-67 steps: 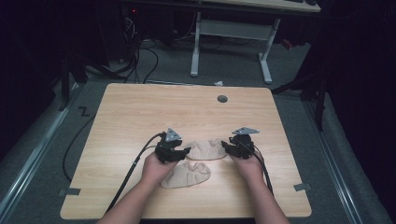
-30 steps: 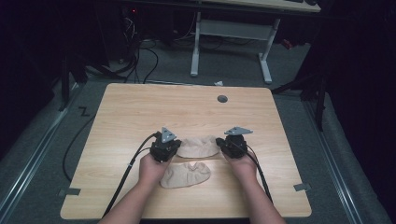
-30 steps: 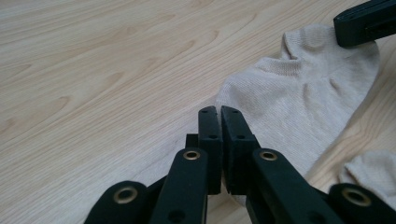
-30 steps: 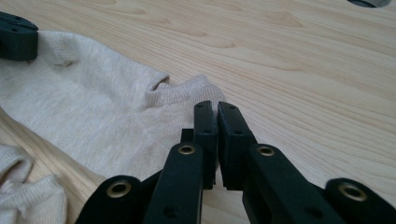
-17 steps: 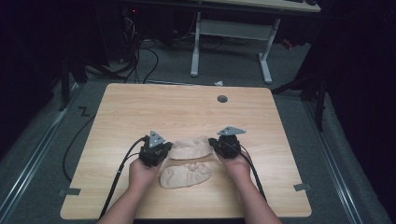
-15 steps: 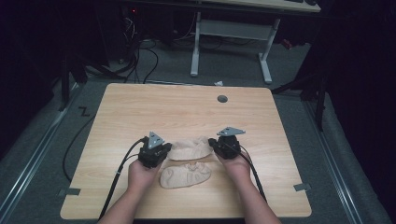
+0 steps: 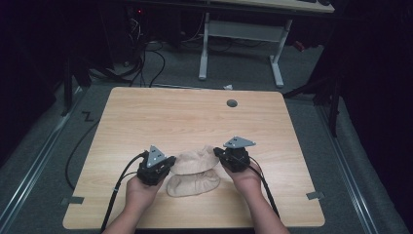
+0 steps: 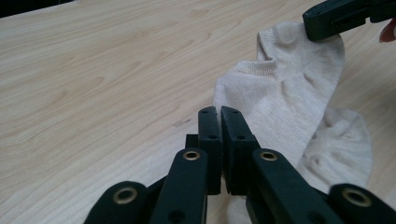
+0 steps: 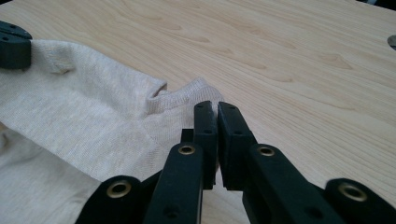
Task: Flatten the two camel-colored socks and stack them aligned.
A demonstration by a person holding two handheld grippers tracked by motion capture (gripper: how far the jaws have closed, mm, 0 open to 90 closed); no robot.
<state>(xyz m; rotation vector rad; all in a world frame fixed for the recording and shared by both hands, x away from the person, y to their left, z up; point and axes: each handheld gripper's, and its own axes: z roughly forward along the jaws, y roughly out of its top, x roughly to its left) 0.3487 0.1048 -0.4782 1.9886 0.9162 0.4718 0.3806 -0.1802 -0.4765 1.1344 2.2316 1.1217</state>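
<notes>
- The jaws of the left gripper [image 8: 219, 112] are pressed together on one end of a beige ankle sock [image 8: 285, 93]; in the left gripper view the knit comes out from just behind the two black tips and spreads away to the right.
- The jaws of the right gripper [image 9: 211, 108] are likewise clamped on the other end of that upper sock [image 9: 84, 121], at its ribbed cuff, which curls just left of the tips in the right gripper view.
- Each gripper view catches the other gripper's tip at the far end of the fabric: top right corner in the left gripper view, far left edge in the right gripper view.
- The high view shows what neither gripper view gives whole: the left gripper [image 7: 168, 165] and right gripper [image 7: 219, 155] facing each other with the upper sock [image 7: 192, 161] slung between them, and both hands behind them.
- A second beige sock [image 7: 194, 184] lies flat on the bench [image 7: 185, 117], just below the held one and between the two hands.
- In the left gripper view this lower sock [image 8: 341, 149] shows to the right of the jaws, partly under the held one.
- The right gripper view shows bare wood-grain bench [image 9: 303, 60] ahead and right of the jaws, with a dark round grommet [image 9: 391, 41] at the far right edge; the high view places that grommet [image 7: 232, 103] well beyond both jaws.
</notes>
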